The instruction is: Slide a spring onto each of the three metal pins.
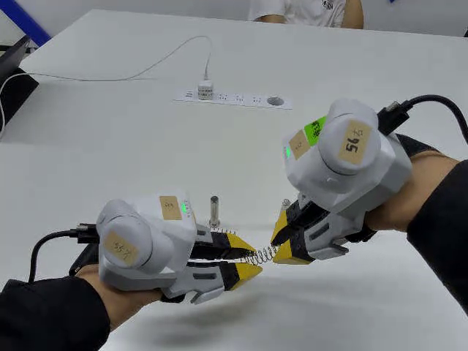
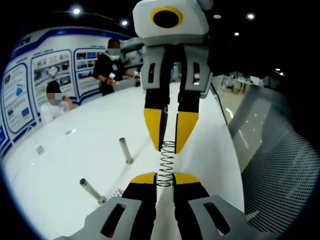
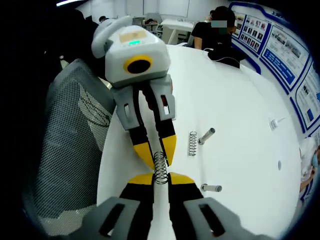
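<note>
A small metal spring point(image 1: 261, 255) hangs in the air between my two grippers, just above the white table point(image 1: 110, 146). My left gripper point(image 1: 250, 260) is shut on one end and my right gripper point(image 1: 281, 245) is shut on the other. In the left gripper view the spring point(image 2: 166, 165) runs from my own tips point(image 2: 165, 179) up to the right gripper point(image 2: 170, 136). An upright metal pin point(image 1: 214, 210) stands just behind the left gripper's jaws, and a second pin point(image 1: 285, 205) peeks out beside the right gripper. Two pins point(image 3: 206, 135) point(image 3: 211, 188) and a loose spring point(image 3: 192, 143) sit on the table.
A white power strip point(image 1: 234, 97) with a plug and cable lies at mid-table. A person point(image 1: 303, 10) sits at the far edge. A dark object point(image 1: 11, 73) is at the left edge. A mesh chair point(image 3: 70, 130) stands beside the table.
</note>
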Tool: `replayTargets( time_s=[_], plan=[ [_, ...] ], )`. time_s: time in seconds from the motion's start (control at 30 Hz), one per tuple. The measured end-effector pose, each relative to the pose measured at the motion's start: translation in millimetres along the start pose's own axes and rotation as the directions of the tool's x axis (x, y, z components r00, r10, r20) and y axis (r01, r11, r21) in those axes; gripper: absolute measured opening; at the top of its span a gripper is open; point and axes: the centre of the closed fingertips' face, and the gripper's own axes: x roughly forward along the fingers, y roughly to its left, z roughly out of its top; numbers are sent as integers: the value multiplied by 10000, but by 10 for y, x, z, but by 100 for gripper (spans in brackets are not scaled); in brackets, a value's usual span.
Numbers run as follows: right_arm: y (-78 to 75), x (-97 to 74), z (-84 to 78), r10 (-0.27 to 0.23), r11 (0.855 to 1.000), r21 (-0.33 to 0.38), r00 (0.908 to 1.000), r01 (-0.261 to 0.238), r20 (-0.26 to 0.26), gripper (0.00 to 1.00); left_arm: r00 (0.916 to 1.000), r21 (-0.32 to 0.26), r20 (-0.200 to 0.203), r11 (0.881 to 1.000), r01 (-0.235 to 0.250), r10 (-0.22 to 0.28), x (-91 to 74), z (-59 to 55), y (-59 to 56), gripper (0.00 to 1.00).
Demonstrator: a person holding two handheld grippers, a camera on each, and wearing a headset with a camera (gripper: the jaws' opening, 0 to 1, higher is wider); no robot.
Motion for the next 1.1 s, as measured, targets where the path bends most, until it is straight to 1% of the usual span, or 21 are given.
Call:
replayTargets(
  time_s=[0.17, 0.5, 0.63, 0.73, 0.87, 1.1],
  plan=[
    [24, -8, 119, -22, 9997, -234, 9998, 26, 180, 11, 10000, 103, -31, 9999, 54, -53, 5, -1, -24, 12],
    [60, 9, 271, 35, 9988, -496, 9989, -13, 460, 12, 9998, 134, 25, 9998, 172, -172, 11, 17, -56, 11],
    [60, 13, 281, 46, 9990, -456, 9986, -22, 524, 12, 9999, 127, 30, 9998, 165, -166, 12, 17, -59, 11],
    [63, -3, 290, 99, 9996, -285, 9975, -79, 701, 14, 9998, 81, 157, 9999, 152, -153, 4, 38, -55, 11],
    [51, 3, 235, 41, 9998, -174, 9984, -31, 562, 15, 9998, 99, 172, 9999, 126, -128, 2, 49, -51, 11],
    [71, 46, 206, 104, 9999, -107, 9986, -99, 516, 13, 9997, 140, 206, 9998, 132, -135, 8, 71, -55, 11]
  ],
)
